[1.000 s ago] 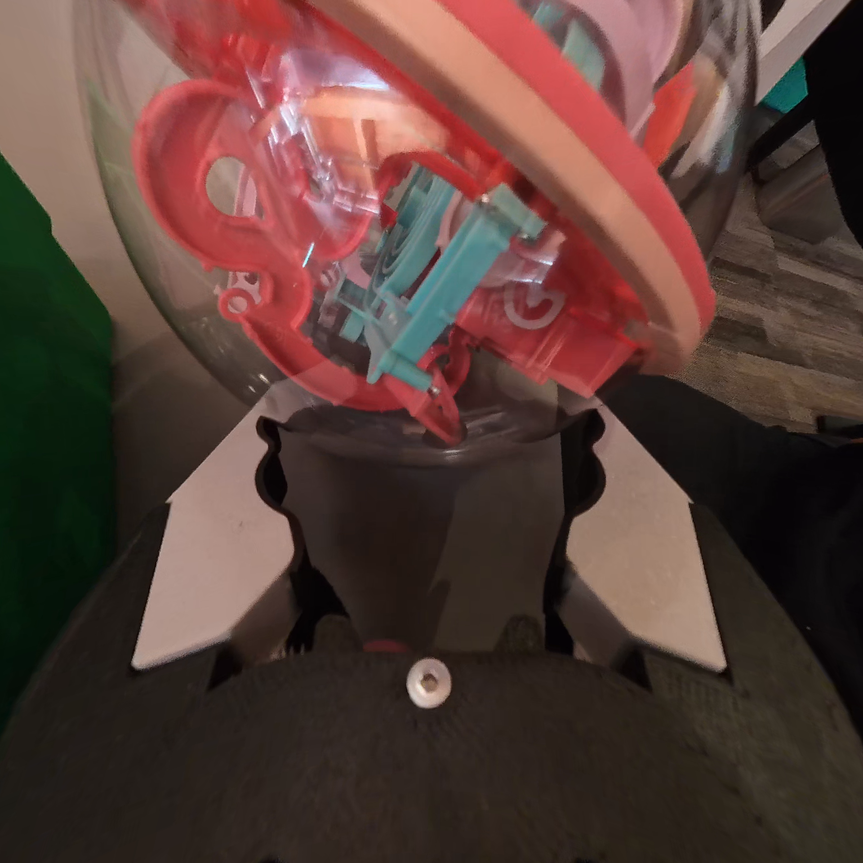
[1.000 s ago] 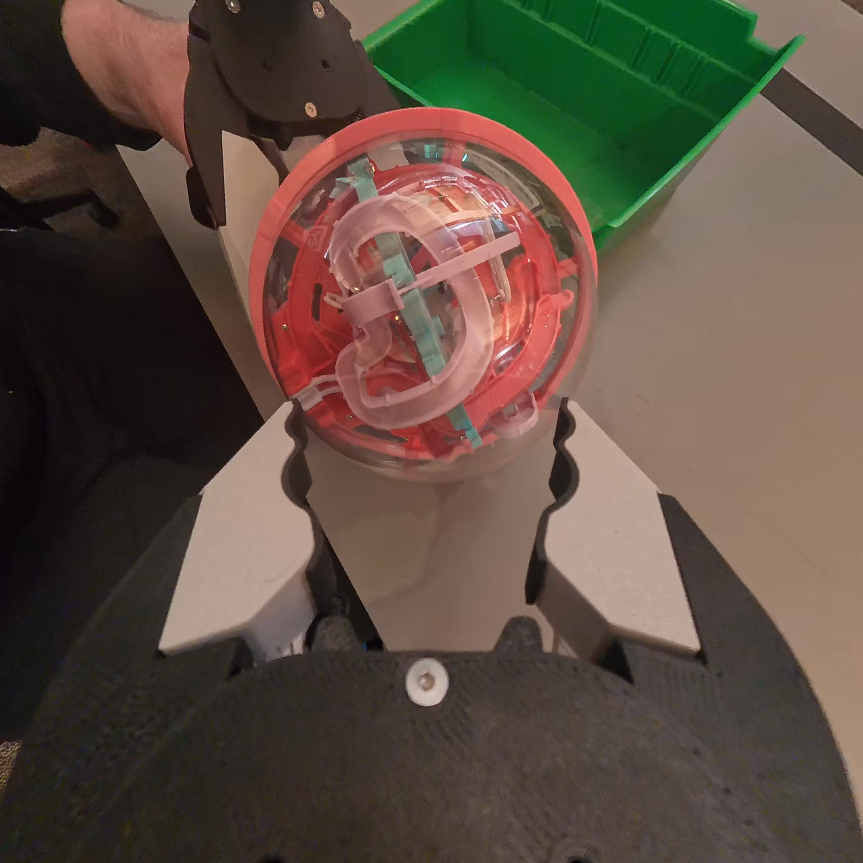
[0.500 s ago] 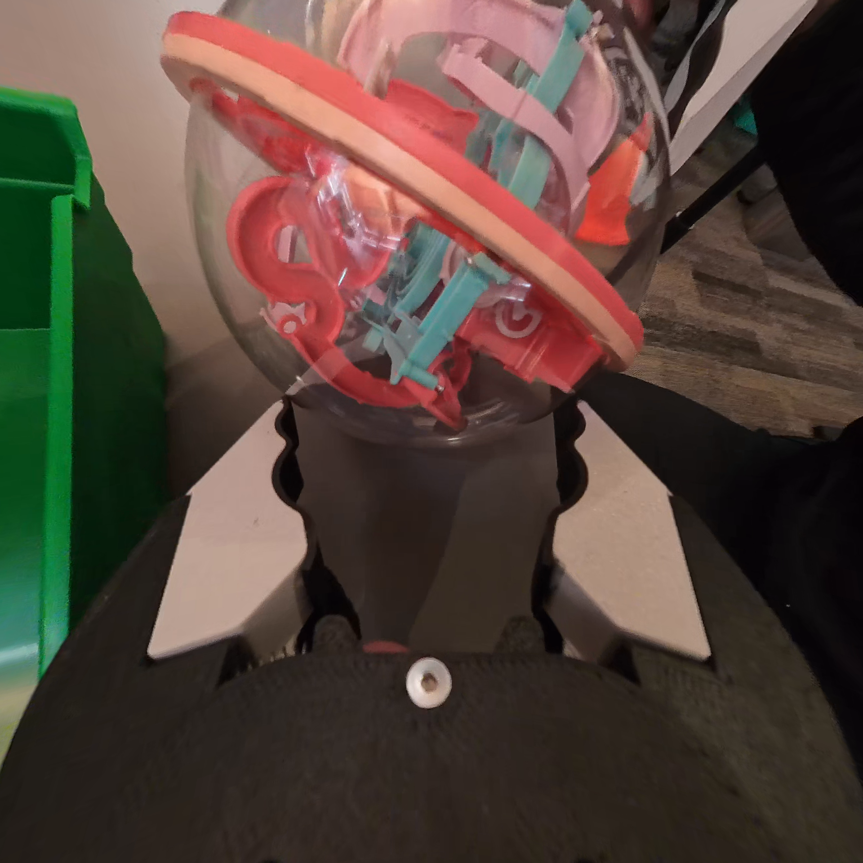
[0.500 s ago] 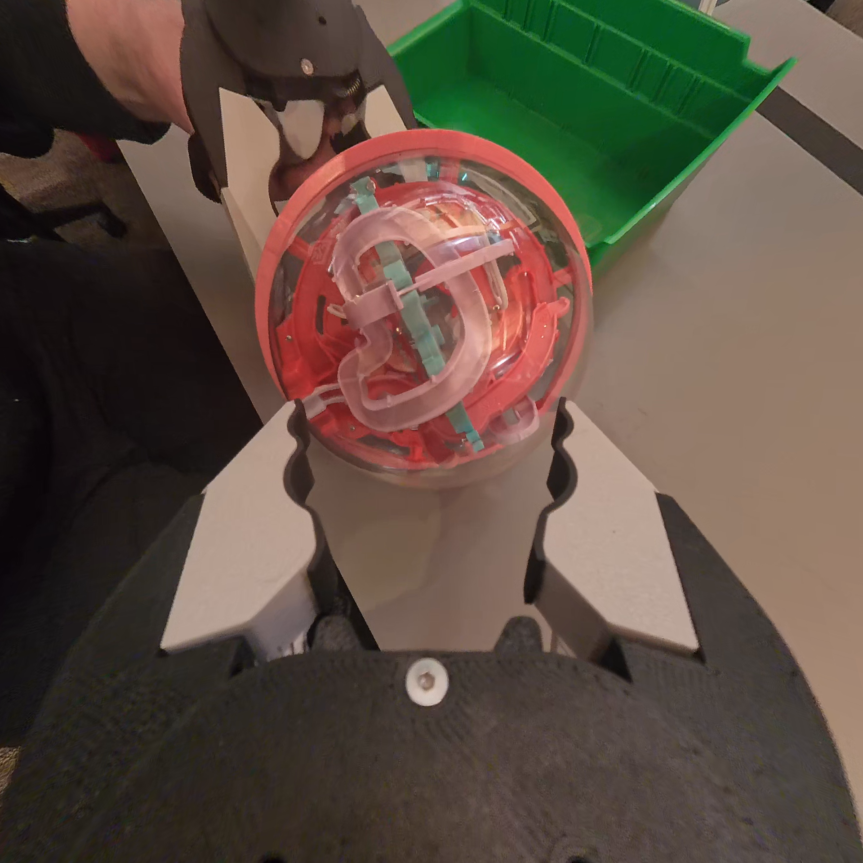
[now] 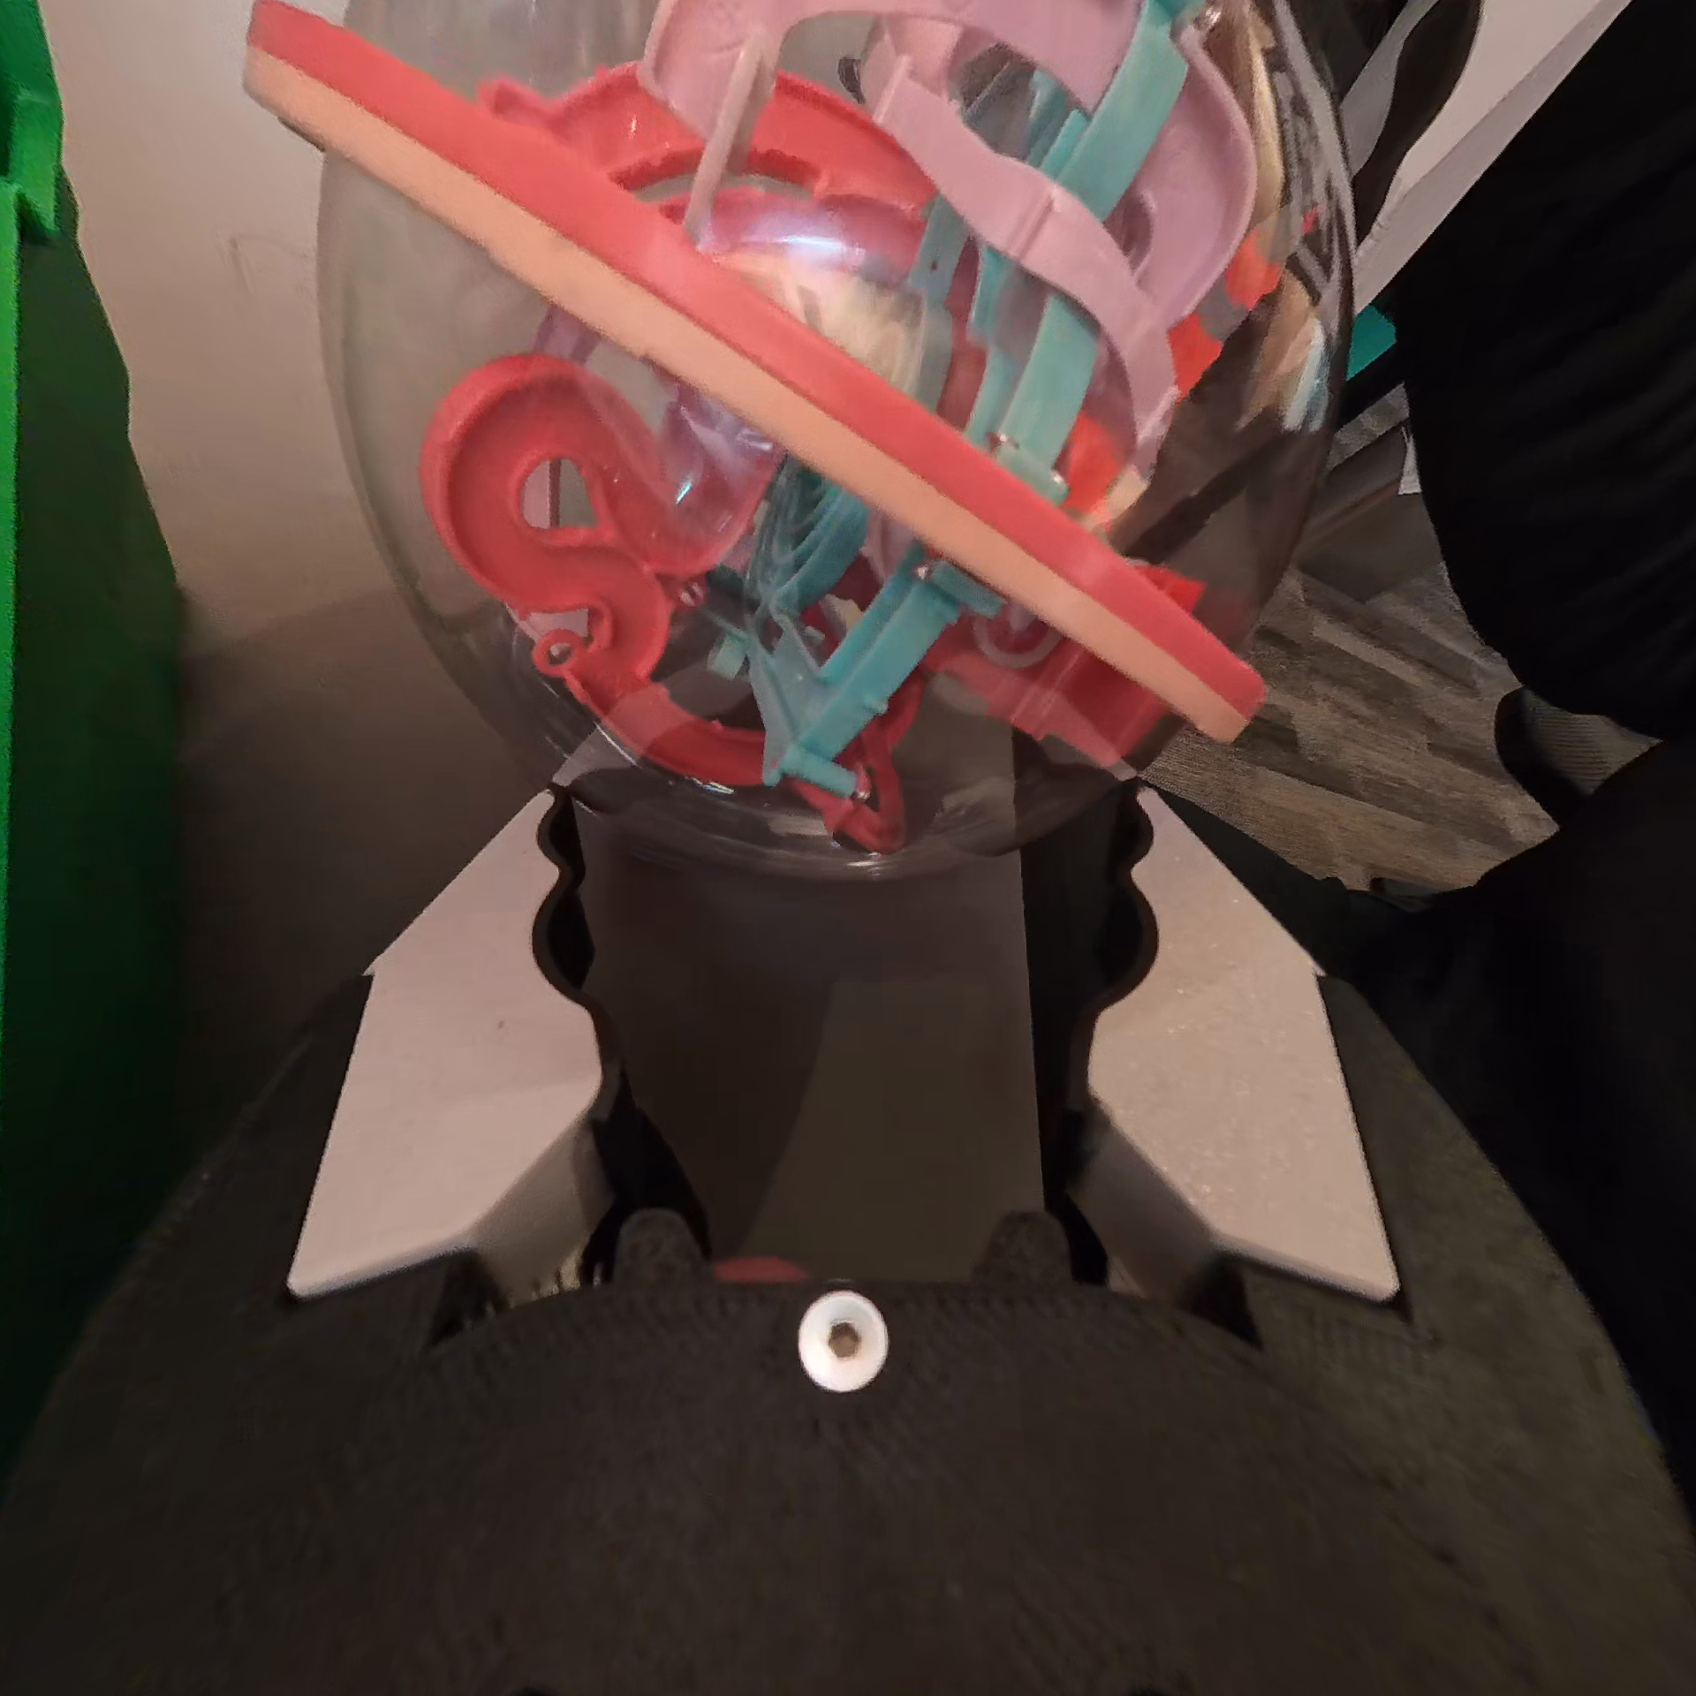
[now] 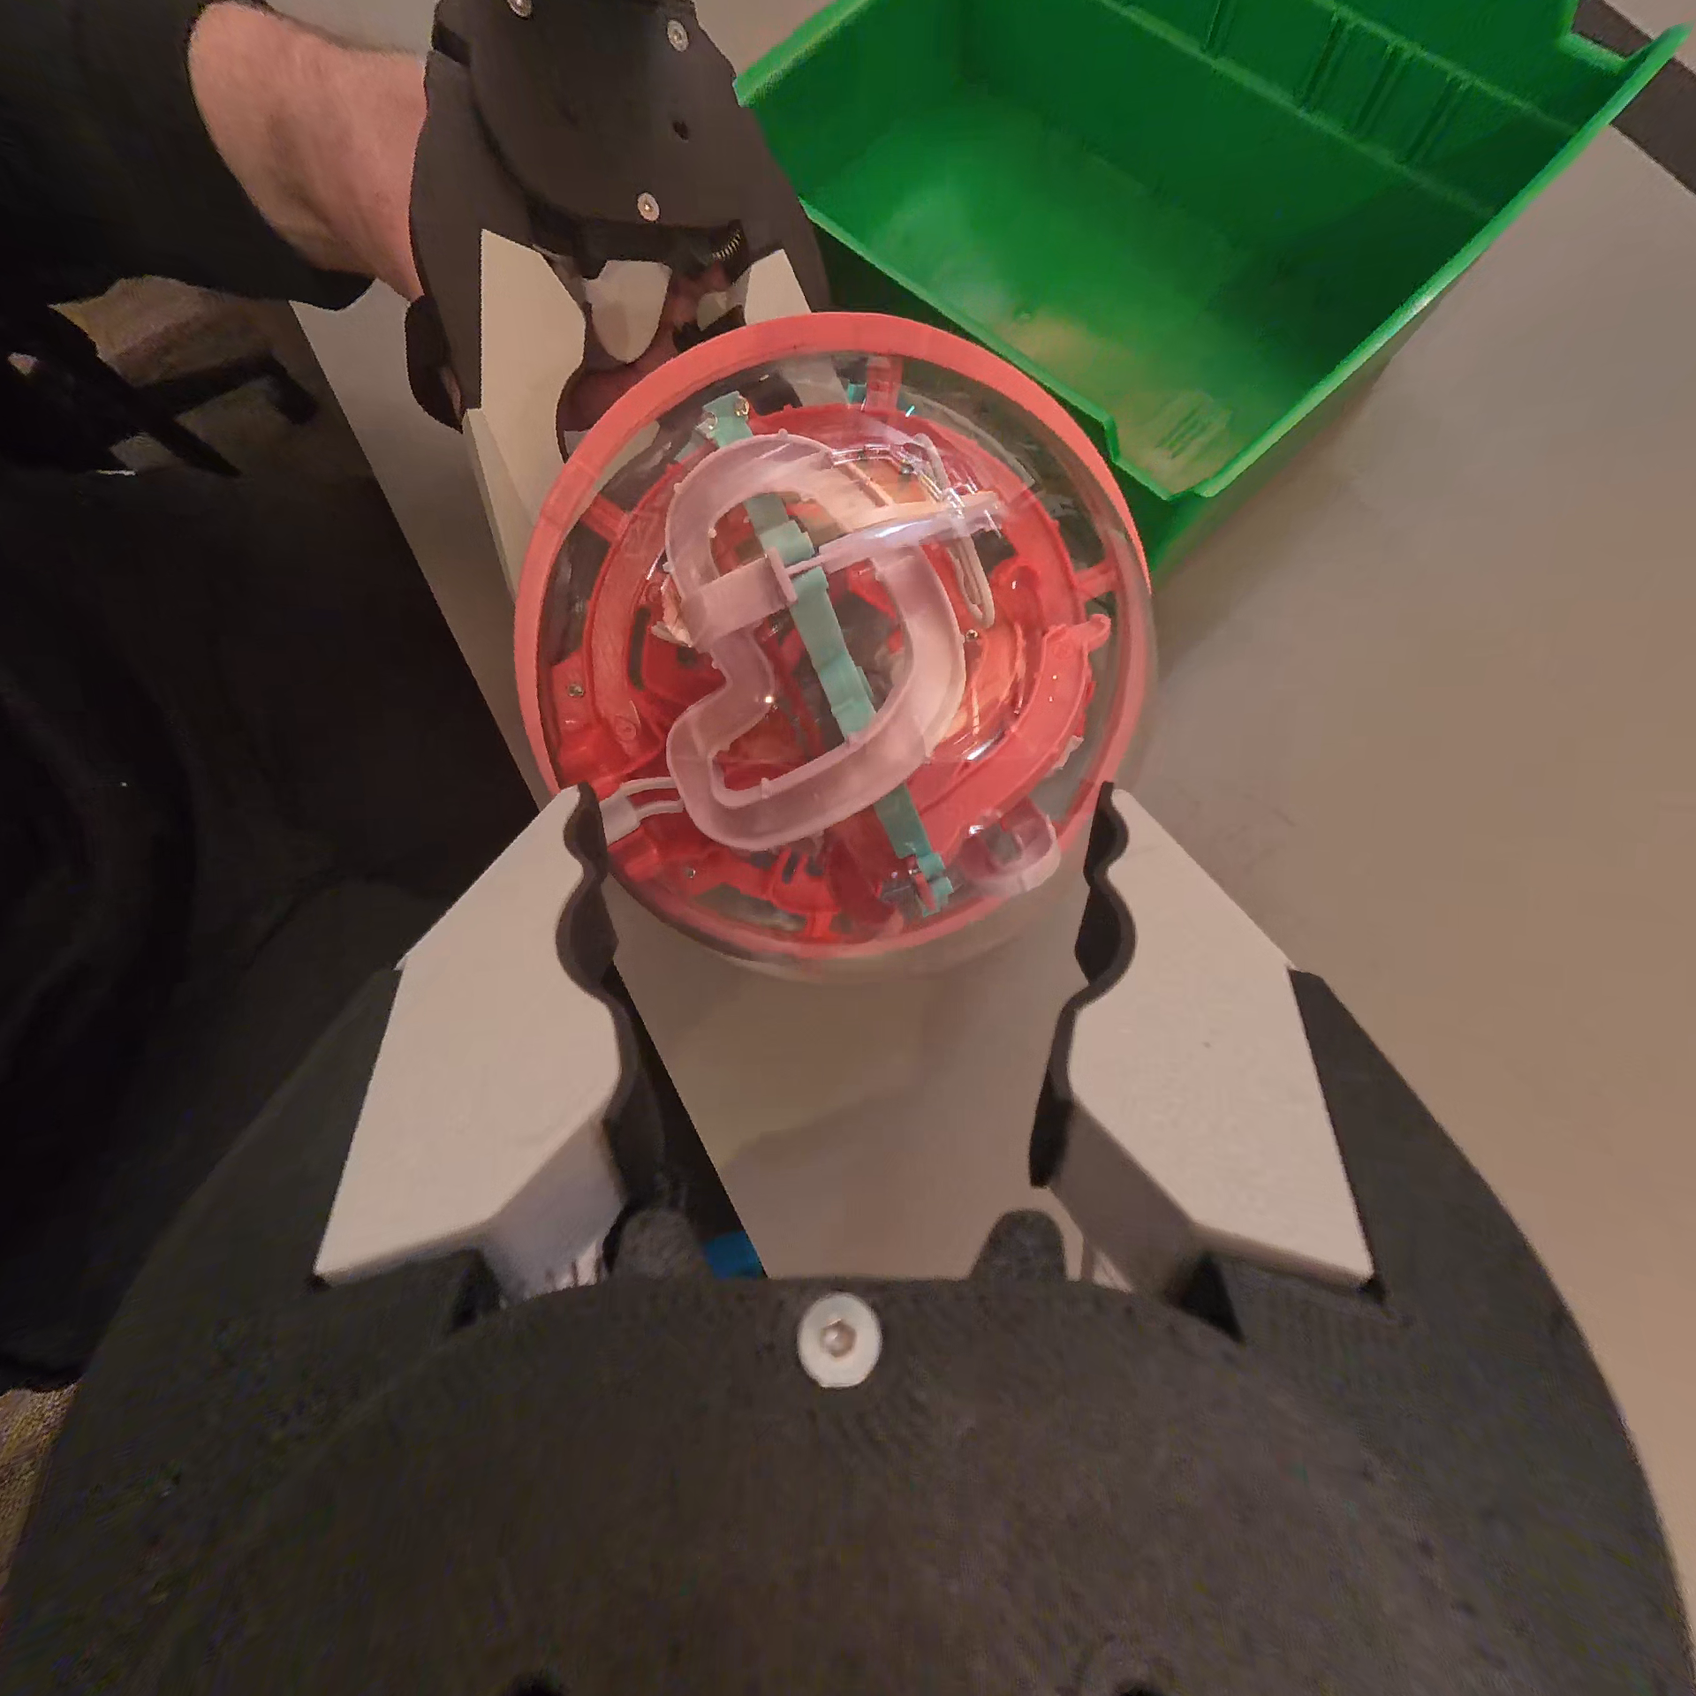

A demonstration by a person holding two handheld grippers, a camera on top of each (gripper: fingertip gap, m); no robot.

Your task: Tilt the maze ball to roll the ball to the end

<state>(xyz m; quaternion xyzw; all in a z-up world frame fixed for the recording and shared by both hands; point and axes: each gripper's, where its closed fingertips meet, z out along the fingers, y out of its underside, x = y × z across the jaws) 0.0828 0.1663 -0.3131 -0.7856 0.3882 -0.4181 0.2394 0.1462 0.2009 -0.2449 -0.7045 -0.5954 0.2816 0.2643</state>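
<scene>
Both tongs are cradling the maze ball [image 6: 831, 642] from opposite sides, above the worktop [image 6: 1377, 734] and near its edge. Right tongs [image 6: 840, 826] are spread wide with the clear shell seated between the fingertips [image 6: 1106, 826]; left tongs [image 5: 844, 826] are likewise spread wide, with the globe's underside sitting at the tips. In the right wrist view the left tongs [image 6: 587, 367] are showing behind the globe, a person's hand [image 6: 303, 156] gripping them. Neither pair is clamping hard as far as I can tell; it's looking more like a two-sided pinch on a slick sphere. The red equator ring [image 5: 734, 385] is running diagonally in the left wrist view, so the globe is sitting tilted. The small ball inside isn't resolving in either view, so I can't tell its track position or progress. To do this step well I'd be rotating both wrists together in small increments, keeping inward pressure equal so the shell isn't slipping out, and pausing after each tilt. Main risk: the smooth globe squirting free towards the green bin [image 6: 1193, 229] just beside it or off the edge.
</scene>
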